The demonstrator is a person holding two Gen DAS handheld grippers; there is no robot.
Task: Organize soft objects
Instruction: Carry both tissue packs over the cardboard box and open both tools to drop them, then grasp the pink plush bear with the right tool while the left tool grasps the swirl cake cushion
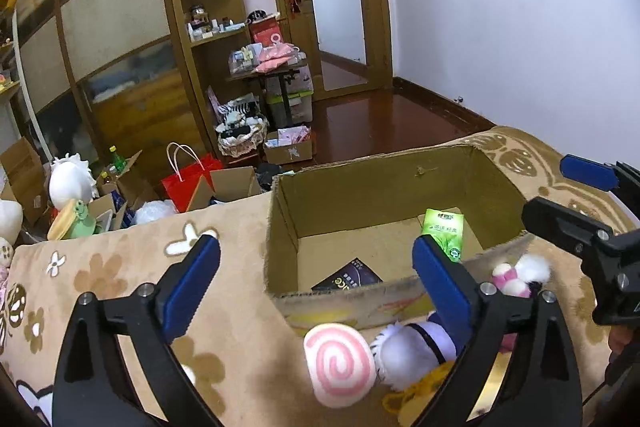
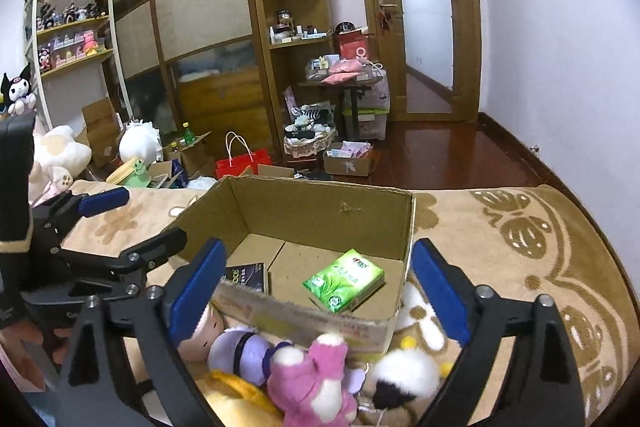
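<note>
Over the bed, from the left wrist view, the left gripper (image 1: 316, 283) hangs with its blue pads spread wide and nothing between them. Ahead sits the cardboard box (image 1: 280, 247), top open, its near edge running right between the fingers. Inside lie a green tissue pack (image 1: 444, 233) against the right side and a dark packet (image 1: 346, 279) tucked under the near wall. Just this side of that wall the soft toys crowd together: a pink swirl plush (image 1: 340, 363), a white-and-lilac doll (image 1: 416, 347) touching it, and a pink-and-white plush (image 1: 516, 275) off by the box's right corner. Left of the box, the beige patterned blanket (image 1: 120, 267) runs bare up to the bed edge. The right gripper (image 1: 560, 193) pokes in from the right, past the box corner, fingers apart.

Now the right wrist view: the right gripper (image 2: 318, 287) is also released, pads wide, straddling the box's near wall. The box (image 2: 332, 207) floor has room around the tissue pack (image 2: 344, 281) and dark packet (image 2: 248, 277). Under the jaws, the lilac doll (image 2: 240, 347), a pink plush (image 2: 312, 379) and a black-and-white plush (image 2: 404, 375) press against the cardboard. Right of the box, blanket (image 2: 520, 247) lies open. The left gripper (image 2: 136, 223) sits at the box's left corner, open.
</note>
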